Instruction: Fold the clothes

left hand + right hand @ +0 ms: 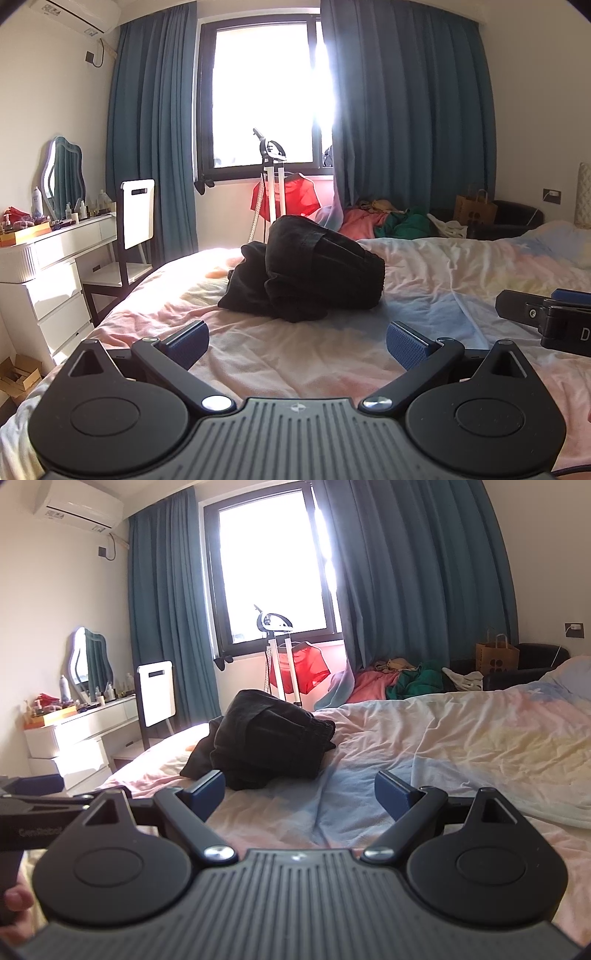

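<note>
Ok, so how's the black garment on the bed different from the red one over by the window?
The black garment lies crumpled in a heap on the bed; the red garment hangs spread out on a stand below the window. The black one is opaque and bulky, while the red one lets light glow through. The black one sits just ahead of both open grippers; the red one is across the room. Neither is folded.

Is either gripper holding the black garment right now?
No: the left gripper and right gripper are both open and empty, short of the black garment heaped on the bed.
</note>
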`<state>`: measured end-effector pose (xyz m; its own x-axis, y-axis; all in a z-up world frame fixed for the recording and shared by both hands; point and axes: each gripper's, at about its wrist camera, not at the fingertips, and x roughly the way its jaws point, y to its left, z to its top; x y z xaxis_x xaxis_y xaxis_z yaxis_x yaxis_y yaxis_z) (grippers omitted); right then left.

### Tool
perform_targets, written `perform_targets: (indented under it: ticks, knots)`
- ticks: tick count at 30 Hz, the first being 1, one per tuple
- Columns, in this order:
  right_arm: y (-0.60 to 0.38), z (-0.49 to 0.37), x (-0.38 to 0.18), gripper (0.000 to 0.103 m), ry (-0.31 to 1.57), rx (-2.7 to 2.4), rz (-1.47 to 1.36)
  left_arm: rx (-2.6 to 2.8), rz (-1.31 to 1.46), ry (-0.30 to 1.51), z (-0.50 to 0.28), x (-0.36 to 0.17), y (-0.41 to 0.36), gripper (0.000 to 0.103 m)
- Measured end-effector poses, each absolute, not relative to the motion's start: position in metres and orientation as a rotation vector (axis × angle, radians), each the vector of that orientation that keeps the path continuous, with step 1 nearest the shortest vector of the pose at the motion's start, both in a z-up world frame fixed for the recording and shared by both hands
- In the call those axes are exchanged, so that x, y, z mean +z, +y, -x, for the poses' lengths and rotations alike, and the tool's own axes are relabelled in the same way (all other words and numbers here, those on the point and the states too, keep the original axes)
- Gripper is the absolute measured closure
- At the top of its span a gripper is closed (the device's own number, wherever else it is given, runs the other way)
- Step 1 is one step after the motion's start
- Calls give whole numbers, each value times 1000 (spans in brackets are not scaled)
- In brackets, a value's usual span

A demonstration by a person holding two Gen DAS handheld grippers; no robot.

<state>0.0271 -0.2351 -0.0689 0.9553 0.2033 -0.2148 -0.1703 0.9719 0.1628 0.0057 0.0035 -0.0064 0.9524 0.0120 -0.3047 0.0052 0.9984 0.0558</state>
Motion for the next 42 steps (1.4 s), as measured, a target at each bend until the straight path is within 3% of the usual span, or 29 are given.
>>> perform_targets:
  ticks: [8,21,25,42]
  knots:
    - [-236,-29,-69,13,239,184,-152,14,-42,337,0,11,-4,0]
    - [-246,-38,-73,13,274,151,-201,-11,64,399,52,151,-35,0]
    - [-247,-40,-74,13,284,151,-216,-6,140,410,60,173,-34,0]
    - [-249,-38,-71,13,289,141,-225,26,164,444,51,166,-35,0]
